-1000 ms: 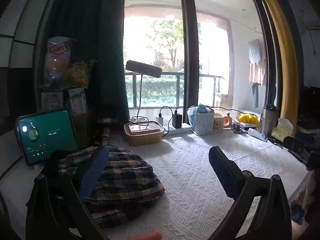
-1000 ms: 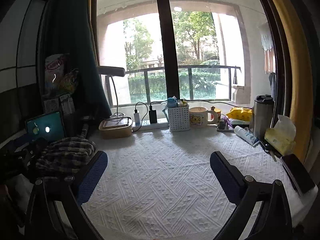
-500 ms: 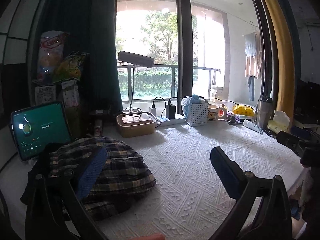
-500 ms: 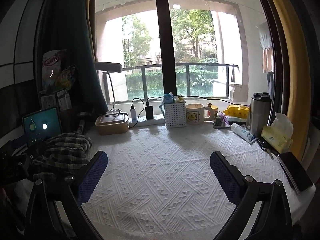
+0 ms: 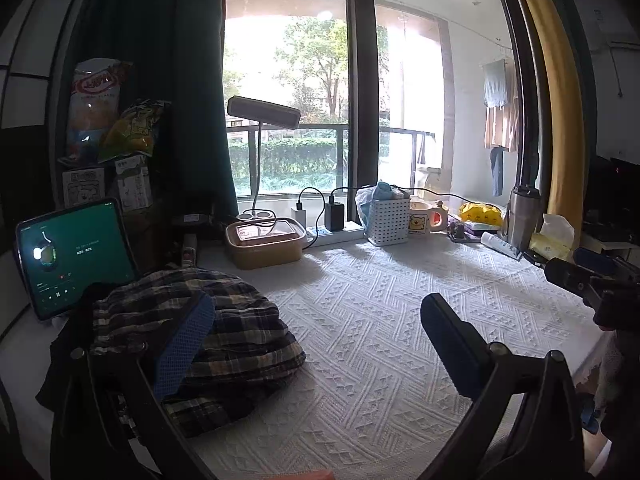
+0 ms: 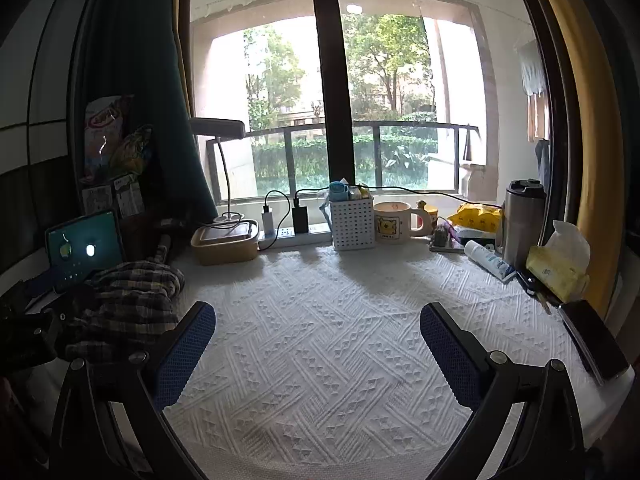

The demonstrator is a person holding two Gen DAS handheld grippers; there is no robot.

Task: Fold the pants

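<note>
Lying crumpled in a heap at the left end of the white-quilted worktop (image 6: 320,344), plaid pants (image 5: 208,336) not yet spread or folded, nothing done, left gripper (image 5: 316,344) and right gripper (image 6: 318,348) both wide apart, empty, above the cloth.

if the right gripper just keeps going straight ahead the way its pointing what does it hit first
Probably nothing soon: the open right gripper faces bare white tablecloth. Further on, likely the white basket or the power strip by the window; depth is hard to judge.
</note>
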